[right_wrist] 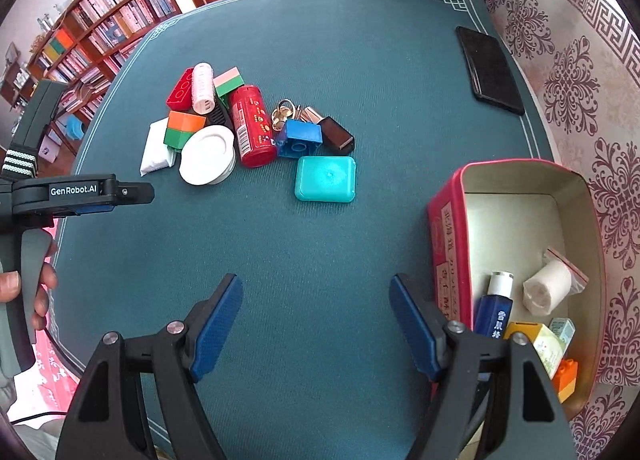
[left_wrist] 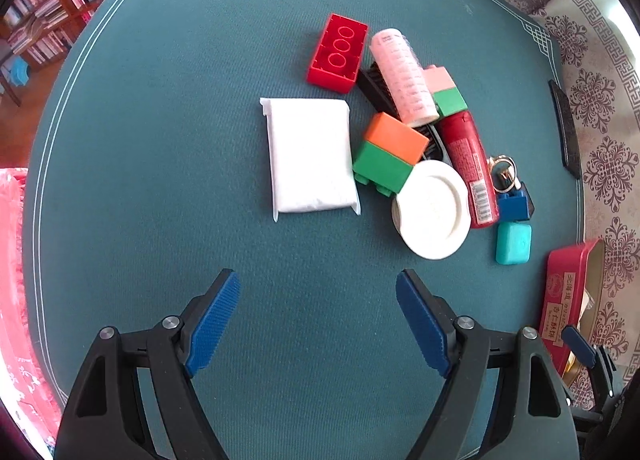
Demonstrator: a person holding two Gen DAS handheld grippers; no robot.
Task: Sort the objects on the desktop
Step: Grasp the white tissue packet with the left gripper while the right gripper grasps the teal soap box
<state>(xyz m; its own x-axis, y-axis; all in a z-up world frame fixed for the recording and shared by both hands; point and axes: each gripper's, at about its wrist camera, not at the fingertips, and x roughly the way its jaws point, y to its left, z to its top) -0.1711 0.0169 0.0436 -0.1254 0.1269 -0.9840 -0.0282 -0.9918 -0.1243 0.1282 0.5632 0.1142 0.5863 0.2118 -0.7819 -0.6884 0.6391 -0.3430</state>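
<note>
**Hidden and cut-off items on the sorting table**

A black comb (left_wrist: 380, 94) lies mostly buried under the pink roll (left_wrist: 402, 78) and the orange-green block (left_wrist: 390, 150). The key ring (left_wrist: 503, 172) is partly covered by the blue brick (left_wrist: 514, 206). In the red tin (right_wrist: 448, 228), the right gripper's arm hides the lower part of the blue tube (right_wrist: 494, 310) and part of the yellow box (right_wrist: 538, 340); label print there is too small to read.
</note>
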